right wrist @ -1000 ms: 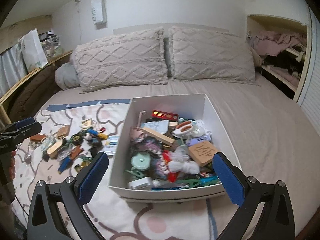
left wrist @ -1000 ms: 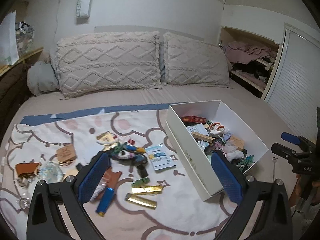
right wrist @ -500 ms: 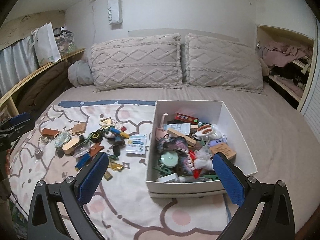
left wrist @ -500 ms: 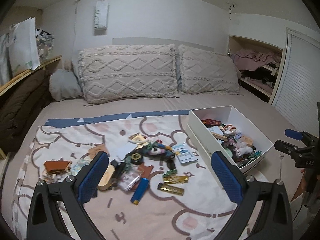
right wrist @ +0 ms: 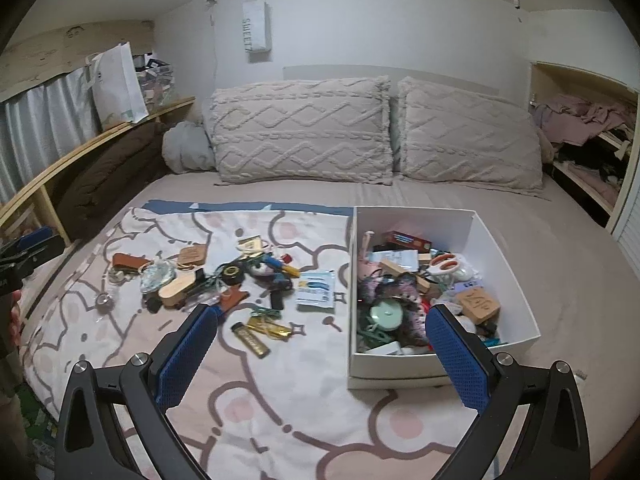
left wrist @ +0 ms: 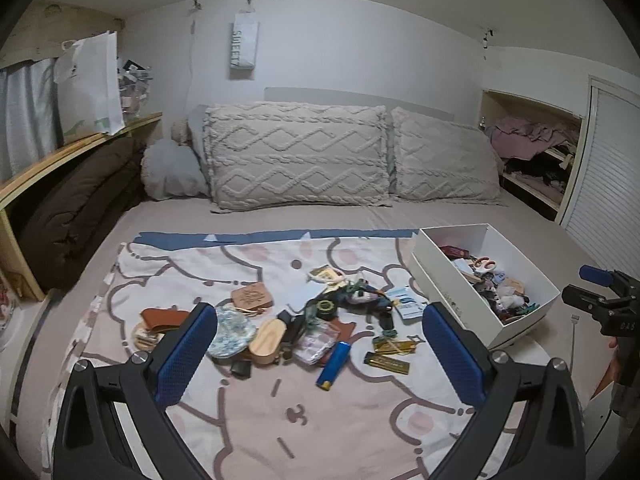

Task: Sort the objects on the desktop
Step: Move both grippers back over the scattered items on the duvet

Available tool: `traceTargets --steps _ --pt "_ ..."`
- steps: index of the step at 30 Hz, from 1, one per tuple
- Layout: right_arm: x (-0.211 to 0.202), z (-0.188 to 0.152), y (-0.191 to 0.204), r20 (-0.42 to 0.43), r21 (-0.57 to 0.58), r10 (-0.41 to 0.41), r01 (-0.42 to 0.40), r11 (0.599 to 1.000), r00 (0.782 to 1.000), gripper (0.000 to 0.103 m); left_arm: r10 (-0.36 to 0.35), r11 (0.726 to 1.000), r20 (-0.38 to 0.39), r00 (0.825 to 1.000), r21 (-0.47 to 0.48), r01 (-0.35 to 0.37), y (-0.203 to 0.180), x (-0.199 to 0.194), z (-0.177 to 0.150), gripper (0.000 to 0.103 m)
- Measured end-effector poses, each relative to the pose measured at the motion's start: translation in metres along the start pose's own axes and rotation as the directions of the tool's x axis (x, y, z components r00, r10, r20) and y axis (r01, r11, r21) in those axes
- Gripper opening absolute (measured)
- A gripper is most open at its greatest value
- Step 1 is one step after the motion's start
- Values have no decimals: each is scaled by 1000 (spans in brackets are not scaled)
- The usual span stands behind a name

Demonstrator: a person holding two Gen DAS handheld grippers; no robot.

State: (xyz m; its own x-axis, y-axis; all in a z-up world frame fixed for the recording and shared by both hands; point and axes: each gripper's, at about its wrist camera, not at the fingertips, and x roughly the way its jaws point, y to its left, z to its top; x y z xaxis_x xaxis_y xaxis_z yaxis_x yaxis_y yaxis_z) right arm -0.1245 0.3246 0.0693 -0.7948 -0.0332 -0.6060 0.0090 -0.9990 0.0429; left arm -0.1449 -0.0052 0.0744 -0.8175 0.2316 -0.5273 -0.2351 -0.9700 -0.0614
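Note:
Several small loose items lie in a pile [left wrist: 320, 316] on a pink patterned blanket [left wrist: 360, 420]: a blue lighter [left wrist: 334, 364], gold bars [left wrist: 386, 358], a wooden oval [left wrist: 269, 338] and a brown leather pouch [left wrist: 162, 317]. To the right stands a white box [left wrist: 452, 300] full of items, orange-handled scissors [left wrist: 485, 264] among them. My left gripper [left wrist: 318, 312] hangs open above and in front of the pile, holding nothing. The right wrist view shows the same box [right wrist: 400, 368], pile [right wrist: 224, 280] and a blue-white packet [right wrist: 317, 290]. My right gripper [right wrist: 320, 312] is open and holds nothing, short of the box.
Two knitted pillows [left wrist: 296, 156] lean against the wall at the head of the bed. A wooden shelf [left wrist: 60, 152] with a white bag runs along the left. An open closet [left wrist: 532, 152] and a slatted door are on the right.
Both grippers have drawn back and up from the bed, so the pile and the box look smaller and farther. Both stay open with nothing in them.

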Motion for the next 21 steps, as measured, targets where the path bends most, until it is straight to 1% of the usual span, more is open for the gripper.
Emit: traceTargets --steps 5,11,19,21 --pt "-1 -2 17 7 -23 15 -14 1000 1000 103 15 1000 2 1000 -8 -15 15 -8 -4 103" --pt "2 -3 34 4 -19 51 -51 998 999 103 40 999 17 999 -13 -40 29 -15 -10 103" --pt "13 -9 48 -8 1 75 -75 997 997 103 55 998 -3 998 -41 -55 53 -11 -23 103" --pt "18 -11 51 -11 4 74 -74 997 997 103 75 996 -11 997 -56 -76 60 -8 -27 103"
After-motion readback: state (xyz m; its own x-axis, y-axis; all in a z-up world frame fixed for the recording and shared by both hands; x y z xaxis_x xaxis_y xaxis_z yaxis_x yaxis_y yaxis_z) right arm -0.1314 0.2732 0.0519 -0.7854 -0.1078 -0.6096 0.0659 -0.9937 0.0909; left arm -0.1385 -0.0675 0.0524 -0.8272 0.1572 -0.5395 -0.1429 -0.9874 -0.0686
